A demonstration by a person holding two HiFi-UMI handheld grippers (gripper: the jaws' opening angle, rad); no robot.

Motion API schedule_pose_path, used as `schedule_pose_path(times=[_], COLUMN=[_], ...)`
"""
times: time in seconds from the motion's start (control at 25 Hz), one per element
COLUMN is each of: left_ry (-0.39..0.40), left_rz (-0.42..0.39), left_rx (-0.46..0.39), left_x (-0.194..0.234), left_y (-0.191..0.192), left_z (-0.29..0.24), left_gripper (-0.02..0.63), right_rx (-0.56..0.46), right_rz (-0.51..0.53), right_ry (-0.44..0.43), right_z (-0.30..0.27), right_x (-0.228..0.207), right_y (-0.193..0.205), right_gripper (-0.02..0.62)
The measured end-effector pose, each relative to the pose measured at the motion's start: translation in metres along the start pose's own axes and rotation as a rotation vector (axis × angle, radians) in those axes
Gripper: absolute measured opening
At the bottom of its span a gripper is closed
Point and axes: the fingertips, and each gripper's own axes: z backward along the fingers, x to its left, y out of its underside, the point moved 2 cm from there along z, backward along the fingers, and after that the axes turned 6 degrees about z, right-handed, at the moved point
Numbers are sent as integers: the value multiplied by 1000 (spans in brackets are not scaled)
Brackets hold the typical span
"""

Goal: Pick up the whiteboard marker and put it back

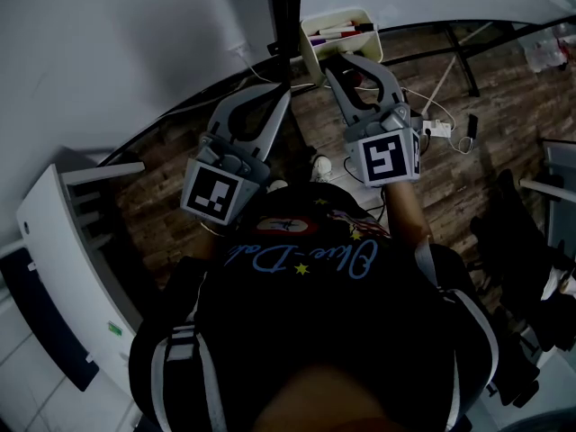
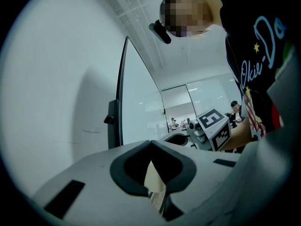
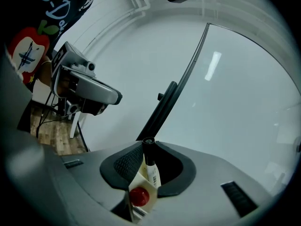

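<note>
My right gripper (image 3: 148,147) is shut on a whiteboard marker (image 3: 151,169) with a black cap and a white labelled body, and the cap pokes out just past the jaw tips. In the head view the right gripper (image 1: 346,59) points up at a white tray (image 1: 310,57) on the whiteboard (image 1: 117,52); the tray holds several markers (image 1: 342,31). My left gripper (image 1: 285,93) is raised beside it near the black board post (image 1: 286,7). The left gripper (image 2: 151,144) has its jaws together with nothing between them.
The wood-pattern floor (image 1: 450,178) carries a white power strip with cables (image 1: 438,130). Black stand legs (image 1: 461,57) cross behind it. A white shelf unit (image 1: 63,259) stands at the left, and dark chairs (image 1: 526,241) are at the right.
</note>
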Motion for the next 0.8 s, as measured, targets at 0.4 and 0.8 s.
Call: schedule_pose_path(times=[0.4,0.8], left_ry=[14,40], left_rz=[-13,-16], left_rx=[-1,-10], left_x=[-5,-11], left_y=[-2,-7], left_z=[-3,-9], left_gripper=[17,17], right_rx=[-50,-112], right_rz=[-162,-267], right_ry=[39,87], right_z=[11,28], right_x=[-17,-37], right_y=[-6,-16], right_gripper=[84,84])
